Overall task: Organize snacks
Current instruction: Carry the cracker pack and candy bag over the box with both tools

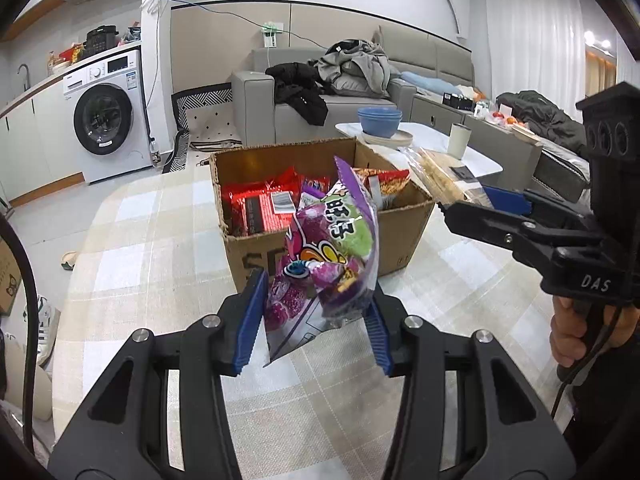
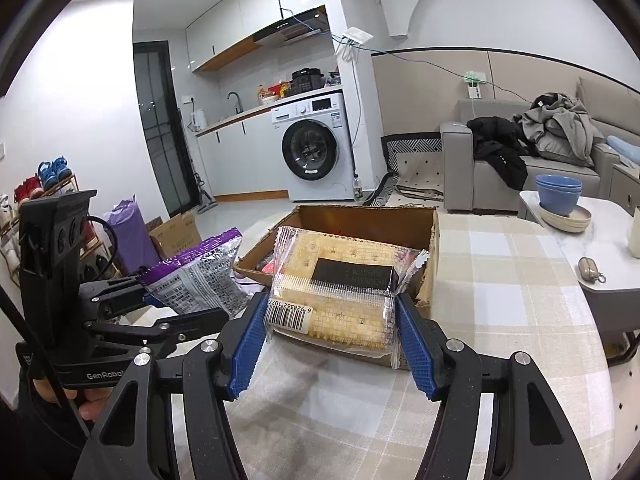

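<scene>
My left gripper [image 1: 316, 316] is clenched on the purple candy bag [image 1: 328, 256], held upright just short of the cardboard box [image 1: 320, 216]. My right gripper [image 2: 334, 336] grips the clear cracker pack [image 2: 340, 292] across its width, hanging over the box's near wall. I judge the best move is carrying each one past the rim, lowering it onto the red packets [image 1: 260, 208], and releasing only once it rests.

Each camera sits close behind its own tool, looking forward; both see the cardboard box [image 1: 320, 216] [image 2: 360, 232].
</scene>
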